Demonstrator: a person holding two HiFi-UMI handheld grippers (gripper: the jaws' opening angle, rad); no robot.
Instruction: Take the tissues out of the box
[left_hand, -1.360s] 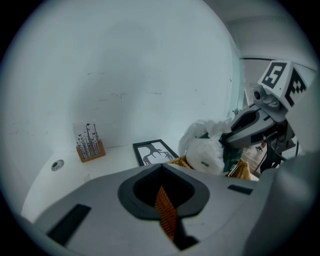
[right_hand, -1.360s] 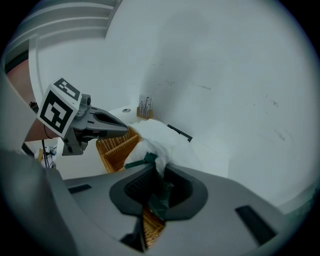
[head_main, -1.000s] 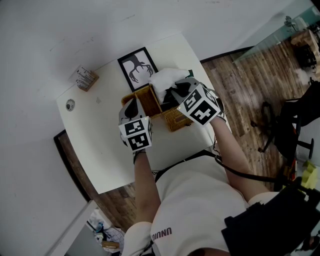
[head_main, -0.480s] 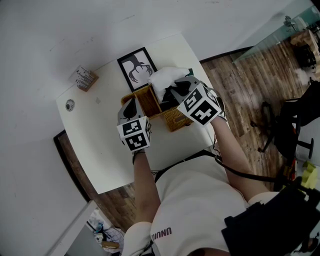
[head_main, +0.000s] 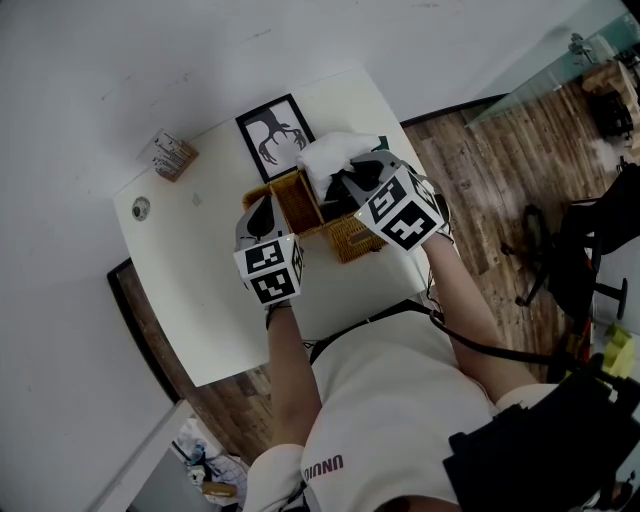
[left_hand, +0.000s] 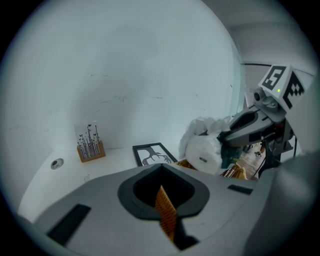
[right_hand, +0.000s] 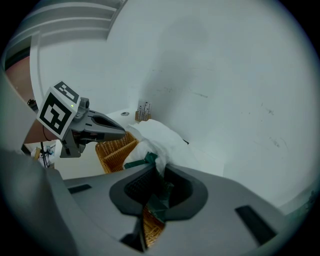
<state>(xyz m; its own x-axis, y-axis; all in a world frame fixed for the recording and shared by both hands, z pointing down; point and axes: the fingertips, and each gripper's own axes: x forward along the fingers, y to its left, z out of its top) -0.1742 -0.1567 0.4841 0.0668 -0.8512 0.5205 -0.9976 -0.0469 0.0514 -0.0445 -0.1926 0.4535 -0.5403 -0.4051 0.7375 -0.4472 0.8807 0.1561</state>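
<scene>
A wicker box (head_main: 298, 204) stands on the white table (head_main: 200, 300), with a white tissue pack (head_main: 330, 155) rising out of it. In the head view my left gripper (head_main: 262, 215) is at the box's near left side. In the left gripper view it (left_hand: 164, 200) is shut on the box's woven rim (left_hand: 166, 216). My right gripper (head_main: 350, 185) reaches in from the right and is shut on the tissue pack (right_hand: 160, 142), whose white wrap with a green strip is pinched between the jaws (right_hand: 157, 195). The pack is partly lifted above the box (right_hand: 115, 147).
A framed black-and-white picture (head_main: 272, 135) lies flat just behind the box. A small wooden holder (head_main: 170, 155) and a round metal disc (head_main: 140, 209) sit at the table's far left. White walls border the table; wooden floor lies to the right.
</scene>
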